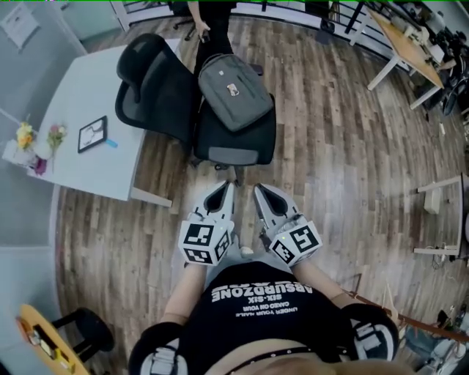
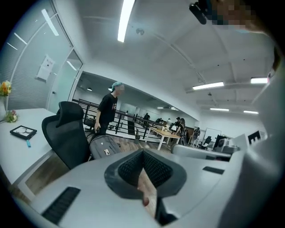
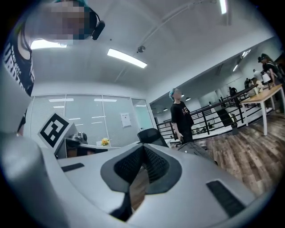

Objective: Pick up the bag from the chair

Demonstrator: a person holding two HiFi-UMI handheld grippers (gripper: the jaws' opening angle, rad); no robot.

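Note:
A grey backpack (image 1: 234,91) lies tilted against the back of a black office chair (image 1: 236,139), straight ahead of me across the wood floor. The bag also shows small in the left gripper view (image 2: 104,144) and the right gripper view (image 3: 197,149). My left gripper (image 1: 226,187) and right gripper (image 1: 260,190) are held side by side close to my body, well short of the chair. Both point toward it. Each pair of jaws meets at the tips, with nothing between them (image 2: 143,153) (image 3: 143,149).
A second black chair (image 1: 154,88) stands left of the bag's chair, against a white table (image 1: 80,95) with a tablet (image 1: 92,134) and flowers (image 1: 26,135). A person (image 1: 212,22) stands just behind the bag. A wooden table (image 1: 410,44) is far right, a white stand (image 1: 440,220) at the right edge.

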